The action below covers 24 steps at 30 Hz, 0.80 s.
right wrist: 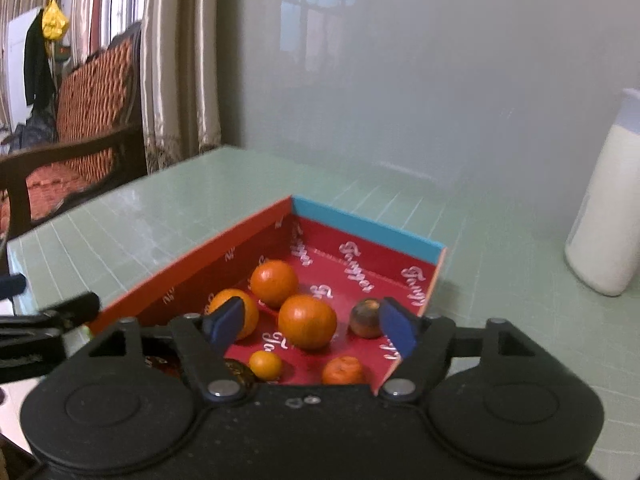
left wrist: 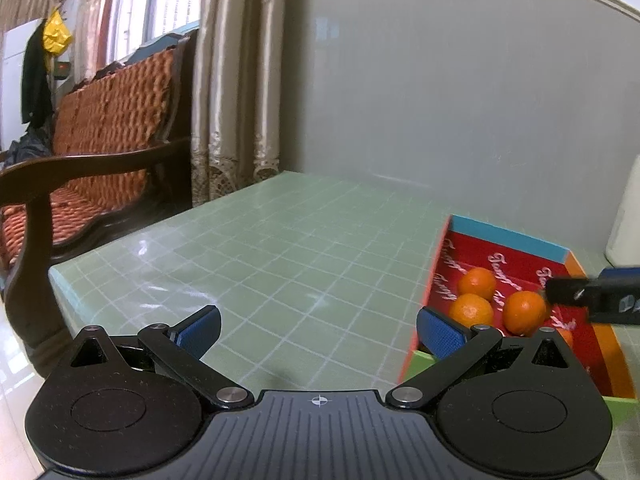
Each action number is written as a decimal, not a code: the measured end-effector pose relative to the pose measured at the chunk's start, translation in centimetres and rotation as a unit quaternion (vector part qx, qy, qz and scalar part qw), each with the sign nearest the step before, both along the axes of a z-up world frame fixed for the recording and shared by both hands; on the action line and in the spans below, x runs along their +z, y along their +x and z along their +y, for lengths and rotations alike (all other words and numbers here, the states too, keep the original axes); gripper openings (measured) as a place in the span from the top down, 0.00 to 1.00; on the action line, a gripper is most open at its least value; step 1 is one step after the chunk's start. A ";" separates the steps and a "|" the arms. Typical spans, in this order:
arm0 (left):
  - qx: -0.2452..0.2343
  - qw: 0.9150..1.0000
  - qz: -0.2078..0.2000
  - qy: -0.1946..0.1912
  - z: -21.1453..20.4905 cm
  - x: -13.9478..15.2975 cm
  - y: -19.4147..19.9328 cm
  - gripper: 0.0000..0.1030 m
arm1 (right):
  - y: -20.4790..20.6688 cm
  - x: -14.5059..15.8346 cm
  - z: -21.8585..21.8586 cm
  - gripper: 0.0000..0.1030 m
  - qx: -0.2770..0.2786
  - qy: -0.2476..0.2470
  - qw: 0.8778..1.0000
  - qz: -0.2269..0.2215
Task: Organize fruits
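Fruits lie loose in the red-lined box (right wrist: 362, 230) near the table's (right wrist: 160, 208) right edge: five oranges, the biggest (right wrist: 307, 322) in the middle, plus one brownish round fruit (right wrist: 366, 317). The left gripper (left wrist: 318, 326) hovers over bare table left of the box, tilted down, jaws apart, empty. The right gripper (right wrist: 312, 326) tips down over the box's near end, jaws wide, gripping nothing; the box runs lengthwise away towards the wall.
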<state>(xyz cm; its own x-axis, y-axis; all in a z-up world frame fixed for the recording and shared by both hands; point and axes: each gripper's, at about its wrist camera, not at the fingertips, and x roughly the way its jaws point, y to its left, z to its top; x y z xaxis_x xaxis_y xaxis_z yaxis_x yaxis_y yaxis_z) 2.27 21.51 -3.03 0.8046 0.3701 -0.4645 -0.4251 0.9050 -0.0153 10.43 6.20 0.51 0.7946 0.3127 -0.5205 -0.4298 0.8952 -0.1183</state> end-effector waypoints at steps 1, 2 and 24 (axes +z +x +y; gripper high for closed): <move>-0.005 1.000 0.005 0.002 -0.2 0.0 0.1 0.00 | -0.5 0.5 -0.5 0.18 -0.003 0.006 1.000 -0.006; -0.012 1.000 0.009 0.004 -0.5 0.1 0.2 0.00 | -1.1 1.0 -1.1 0.17 -0.007 0.013 1.000 -0.010; -0.105 0.994 -0.012 0.015 -10.4 6.6 -4.7 0.00 | -13.8 3.2 -10.6 0.01 -0.104 0.073 0.990 -0.067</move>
